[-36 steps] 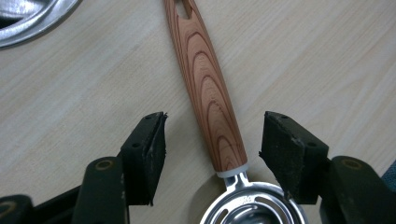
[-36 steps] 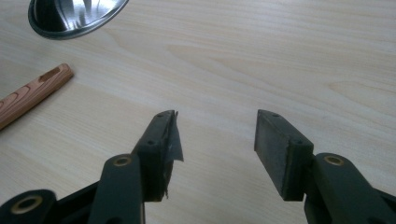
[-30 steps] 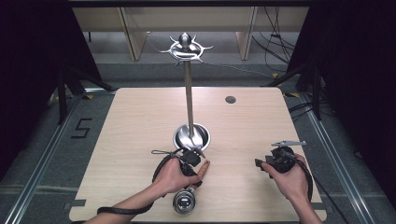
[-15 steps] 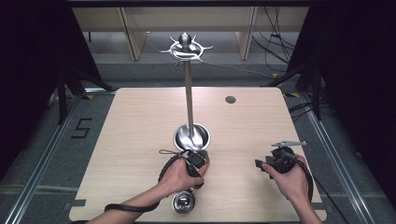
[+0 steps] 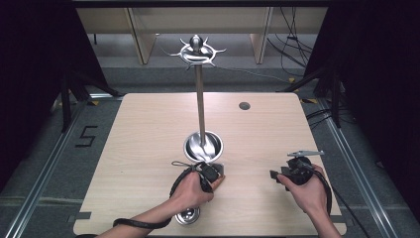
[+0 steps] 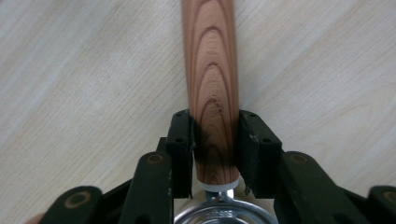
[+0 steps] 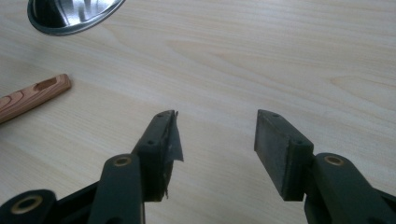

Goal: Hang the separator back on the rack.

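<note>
Lying flat on worktop, wooden handle points along left gripper, jaws just closed onto it; right gripper jaws apart

Open jaws of the right hand-held gripper above a pale wood surface.

The two black jaws stand well apart with only bare surface between them. At the top left corner sits the rim of a shiny metal bowl. A wooden handle with a slot near its tip lies at the left edge, apart from both jaws.
</note>
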A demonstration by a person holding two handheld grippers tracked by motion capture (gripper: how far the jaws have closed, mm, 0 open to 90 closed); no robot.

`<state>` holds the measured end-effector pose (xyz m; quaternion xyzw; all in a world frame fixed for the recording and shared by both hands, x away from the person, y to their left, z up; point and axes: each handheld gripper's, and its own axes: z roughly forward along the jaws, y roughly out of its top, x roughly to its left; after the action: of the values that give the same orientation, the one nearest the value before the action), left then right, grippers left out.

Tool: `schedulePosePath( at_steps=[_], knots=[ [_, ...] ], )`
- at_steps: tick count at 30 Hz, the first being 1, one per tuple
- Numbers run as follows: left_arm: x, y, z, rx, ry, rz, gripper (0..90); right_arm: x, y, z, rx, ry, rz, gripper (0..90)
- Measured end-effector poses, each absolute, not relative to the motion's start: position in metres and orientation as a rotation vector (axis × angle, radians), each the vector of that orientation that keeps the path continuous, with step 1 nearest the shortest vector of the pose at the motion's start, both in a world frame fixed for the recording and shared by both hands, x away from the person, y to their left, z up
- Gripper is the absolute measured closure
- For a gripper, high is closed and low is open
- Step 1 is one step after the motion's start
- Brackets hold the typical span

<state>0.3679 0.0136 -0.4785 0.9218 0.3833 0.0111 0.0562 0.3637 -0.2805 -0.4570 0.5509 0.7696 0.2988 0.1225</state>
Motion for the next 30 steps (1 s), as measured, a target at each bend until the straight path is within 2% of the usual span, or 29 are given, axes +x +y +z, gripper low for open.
schedulePosePath(
  at_steps=[10,11,14,22,24,25,30],
  knots=[
    [0.367,0.020,-0.477,2.802,1.097,0.004,67.8,0.364,-0.281,-0.457,1.590,2.241,0.885,49.1],
    [0.365,0.020,-0.477,2.767,1.129,-0.009,67.8,0.364,-0.281,-0.457,1.589,2.235,0.891,49.2],
    [0.365,0.024,-0.474,2.769,1.066,-0.002,67.9,0.365,-0.283,-0.458,1.583,2.244,0.896,49.2],
    [0.362,0.040,-0.459,2.641,1.020,0.030,67.9,0.364,-0.283,-0.456,1.599,2.220,0.892,49.2],
    [0.360,0.047,-0.454,2.587,1.017,0.039,67.9,0.362,-0.281,-0.453,1.641,2.205,0.934,49.3],
    [0.358,0.051,-0.450,2.509,1.036,0.068,67.9,0.363,-0.283,-0.453,1.604,2.199,0.945,49.4],
    [0.353,0.065,-0.439,2.408,1.022,0.106,67.9,0.363,-0.284,-0.453,1.602,2.190,0.897,49.4]
  ],
)
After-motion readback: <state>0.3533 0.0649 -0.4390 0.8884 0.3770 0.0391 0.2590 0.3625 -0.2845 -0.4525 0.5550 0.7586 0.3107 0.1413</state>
